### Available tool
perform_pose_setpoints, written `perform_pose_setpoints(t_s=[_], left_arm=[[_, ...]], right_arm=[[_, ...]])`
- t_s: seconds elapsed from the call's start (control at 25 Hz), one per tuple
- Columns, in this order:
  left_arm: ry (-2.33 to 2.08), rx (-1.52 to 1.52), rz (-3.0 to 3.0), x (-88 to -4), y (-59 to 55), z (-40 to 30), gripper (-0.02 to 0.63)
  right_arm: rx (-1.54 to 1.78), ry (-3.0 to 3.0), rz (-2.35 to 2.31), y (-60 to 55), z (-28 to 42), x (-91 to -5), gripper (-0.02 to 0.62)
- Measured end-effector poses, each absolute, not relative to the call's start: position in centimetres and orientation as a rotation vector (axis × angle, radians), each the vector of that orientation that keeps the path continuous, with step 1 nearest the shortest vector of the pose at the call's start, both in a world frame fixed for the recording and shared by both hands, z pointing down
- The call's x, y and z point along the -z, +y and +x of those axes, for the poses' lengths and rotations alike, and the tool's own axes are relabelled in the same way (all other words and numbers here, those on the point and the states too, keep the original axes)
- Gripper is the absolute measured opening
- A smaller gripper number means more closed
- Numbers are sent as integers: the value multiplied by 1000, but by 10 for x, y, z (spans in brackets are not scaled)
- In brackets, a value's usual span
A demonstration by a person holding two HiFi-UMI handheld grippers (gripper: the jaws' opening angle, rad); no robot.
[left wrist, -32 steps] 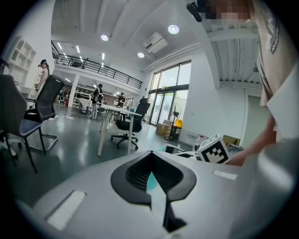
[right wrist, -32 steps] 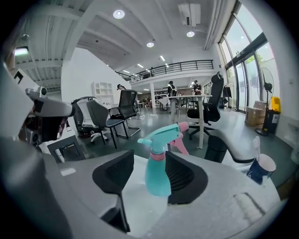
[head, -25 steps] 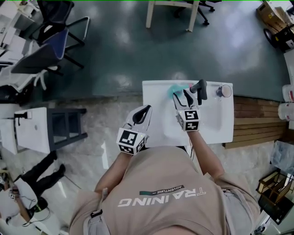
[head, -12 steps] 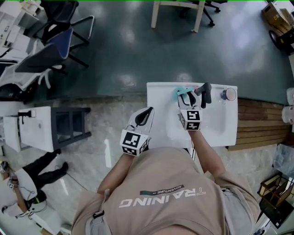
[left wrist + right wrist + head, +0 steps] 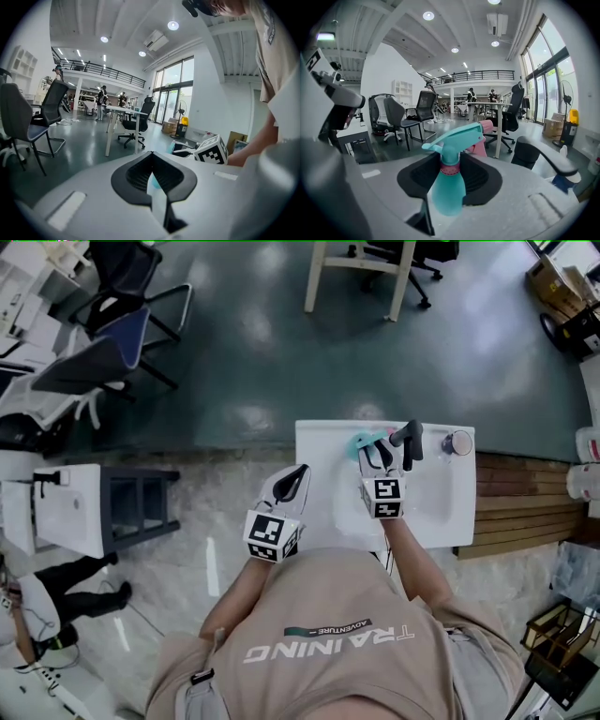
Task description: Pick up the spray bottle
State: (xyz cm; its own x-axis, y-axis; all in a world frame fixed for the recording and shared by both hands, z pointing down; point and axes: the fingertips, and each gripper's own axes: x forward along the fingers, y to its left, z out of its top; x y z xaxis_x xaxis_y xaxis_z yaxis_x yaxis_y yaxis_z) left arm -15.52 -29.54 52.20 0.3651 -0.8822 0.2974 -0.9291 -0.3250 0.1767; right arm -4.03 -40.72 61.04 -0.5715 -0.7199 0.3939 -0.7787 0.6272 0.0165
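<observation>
Closing in just now, the right gripper's [image 5: 382, 454] jaws pinch the spray bottle [image 5: 447, 187] on the counter [image 5: 441, 502], so lifting looks next; the left gripper's [image 5: 300, 472] jaws sit closed, empty.

object: spray bottle [image 5: 449, 187], small, teal plastic
head: teal trigger sprayer, nozzle pointing to the right of the right gripper view, trigger lever curving down at the left
neck: pink collar with small dots, just under the sprayer
body: rounded, widest low down, opaque
pose: upright, not tilted
place, right gripper view: lower centre of frame
place, head view: spray bottle [image 5: 359, 443] just above centre, only a teal patch, detail too small to tell
</observation>
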Motion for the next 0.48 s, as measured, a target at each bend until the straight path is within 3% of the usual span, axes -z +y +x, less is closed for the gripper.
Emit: perform_pose_setpoints(t_s=[0.48], left_arm=[[-1643, -127, 2351, -509, -289, -163, 18]], right_arm=[[-136, -2546, 1146, -378, -39, -560, 132]])
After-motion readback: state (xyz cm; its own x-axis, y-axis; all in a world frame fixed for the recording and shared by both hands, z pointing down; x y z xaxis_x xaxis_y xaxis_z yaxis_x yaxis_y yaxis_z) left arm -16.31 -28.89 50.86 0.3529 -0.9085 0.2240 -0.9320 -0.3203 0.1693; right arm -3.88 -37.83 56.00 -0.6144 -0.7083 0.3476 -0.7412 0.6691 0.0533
